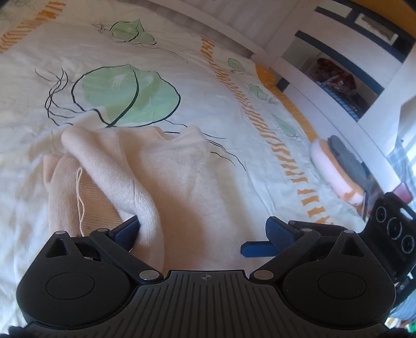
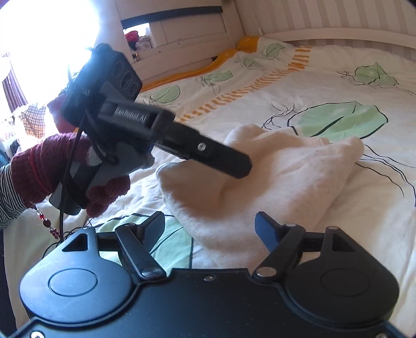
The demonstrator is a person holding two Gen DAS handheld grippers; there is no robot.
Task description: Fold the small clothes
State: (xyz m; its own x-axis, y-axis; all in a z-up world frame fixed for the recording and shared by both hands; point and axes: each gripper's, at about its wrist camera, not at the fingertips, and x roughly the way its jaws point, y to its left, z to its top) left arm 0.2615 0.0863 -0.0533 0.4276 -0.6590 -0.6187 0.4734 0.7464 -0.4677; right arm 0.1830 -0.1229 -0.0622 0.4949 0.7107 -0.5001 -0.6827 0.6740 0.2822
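Note:
A small cream knit sweater [image 1: 166, 179] lies partly folded on the bed, neckline towards the far side, a sleeve folded over at the left with a loose thread. My left gripper [image 1: 202, 231] is open just above its near hem, its left finger touching a fold. The right wrist view shows the sweater [image 2: 273, 187] bunched, with my right gripper [image 2: 210, 228] open over its near edge. The left gripper [image 2: 241, 166] reaches in from the left over the sweater, held by a hand in a maroon glove. The right gripper's blue fingertip [image 1: 256, 249] shows in the left wrist view.
The bed cover [image 1: 182, 65] is white with green leaves and orange stripes. A rolled orange-and-white cloth with a grey piece [image 1: 338, 169] lies at the bed's right edge. White shelves [image 1: 351, 78] stand beyond it. A white headboard [image 2: 312, 23] and a bright window [image 2: 46, 33] show in the right wrist view.

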